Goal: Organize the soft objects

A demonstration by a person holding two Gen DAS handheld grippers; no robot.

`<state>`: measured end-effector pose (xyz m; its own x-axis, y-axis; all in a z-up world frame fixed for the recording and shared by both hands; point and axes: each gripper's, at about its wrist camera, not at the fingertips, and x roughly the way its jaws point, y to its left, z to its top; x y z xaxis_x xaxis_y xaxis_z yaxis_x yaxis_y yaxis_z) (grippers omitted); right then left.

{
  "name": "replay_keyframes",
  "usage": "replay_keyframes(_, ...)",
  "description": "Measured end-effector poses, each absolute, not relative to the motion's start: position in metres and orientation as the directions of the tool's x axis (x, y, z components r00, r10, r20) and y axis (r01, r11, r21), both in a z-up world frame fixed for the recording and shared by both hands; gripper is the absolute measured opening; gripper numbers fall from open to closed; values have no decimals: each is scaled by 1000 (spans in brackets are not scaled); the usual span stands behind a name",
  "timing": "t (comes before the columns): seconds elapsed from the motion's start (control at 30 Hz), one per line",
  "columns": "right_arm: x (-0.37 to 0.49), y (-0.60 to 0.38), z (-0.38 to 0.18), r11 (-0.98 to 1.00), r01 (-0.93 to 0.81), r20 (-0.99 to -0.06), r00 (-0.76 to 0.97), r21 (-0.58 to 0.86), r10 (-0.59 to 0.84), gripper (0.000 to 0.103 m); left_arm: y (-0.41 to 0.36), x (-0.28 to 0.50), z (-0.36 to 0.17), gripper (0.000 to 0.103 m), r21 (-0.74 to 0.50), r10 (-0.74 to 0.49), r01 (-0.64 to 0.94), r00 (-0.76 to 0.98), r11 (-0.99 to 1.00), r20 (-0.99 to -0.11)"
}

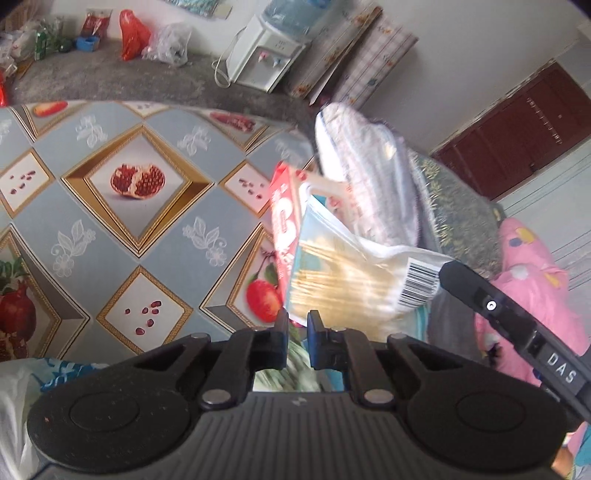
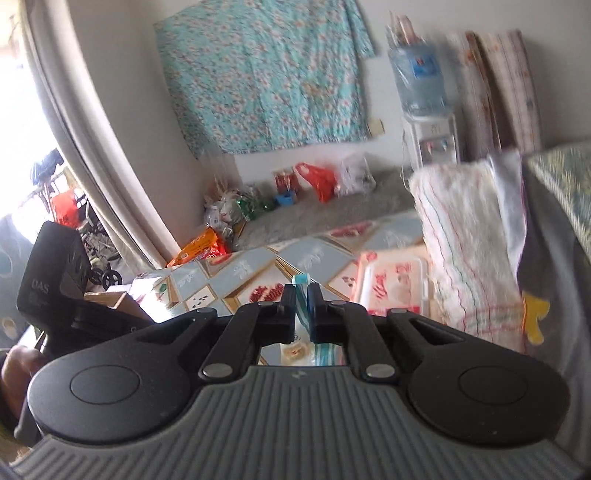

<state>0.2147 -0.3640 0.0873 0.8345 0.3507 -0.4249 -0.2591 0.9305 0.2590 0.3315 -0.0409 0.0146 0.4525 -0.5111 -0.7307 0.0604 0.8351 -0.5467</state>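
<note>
Bag point(image 1: 343, 273) of clear crinkly plastic, pale yellow sticks inside, white end with a barcode, blurred. Hangs in the air above the table point(image 1: 110, 236), stretched between both grippers. Left gripper point(image 1: 297, 325) pinching the bag's lower edge between its fingers point(image 1: 282, 325), nearly pressed together. Right gripper point(image 1: 448, 271) reaching in from the right edge of the left wrist view, clamped on the barcode end.

Seen only from the left wrist: the bag's whole face and barcode, a red and white packet point(image 1: 284, 221) just behind it, a pomegranate-print cloth covering the table, a pink patterned fabric point(image 1: 524, 280) at far right, a dark red cabinet point(image 1: 517, 125) beyond.

Seen only from the right wrist: a black gripper body point(image 2: 51, 280) marked DAS at far left, a curtain point(image 2: 96, 129) beside a bright window, a turquoise floral cloth point(image 2: 266, 74) pinned on the wall. Right gripper point(image 2: 301, 295) in the middle, fingers point(image 2: 314, 299) squeezed on a thin teal-striped strip of the bag point(image 2: 300, 291). Further right a pink and white pack point(image 2: 391, 284) lying on the table, touching a rolled white towel point(image 2: 465, 251) with thin coloured stripes.

Shared by both views: water dispenser point(image 1: 266, 55) against the far wall, red shopping bag point(image 1: 133, 33) on the grey floor.
</note>
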Motion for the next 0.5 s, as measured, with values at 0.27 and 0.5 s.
replay_keyframes(0.27,161,-311,148,923,-339,-374,845,181,383,3,3,265,80,12,-554,-509,103,558,826,-656)
replay_keyframes(0.5,126,-222,190,845,-515,-333,778,146,532,3,96,181,122,22,-531,-396,31,704,847,-590)
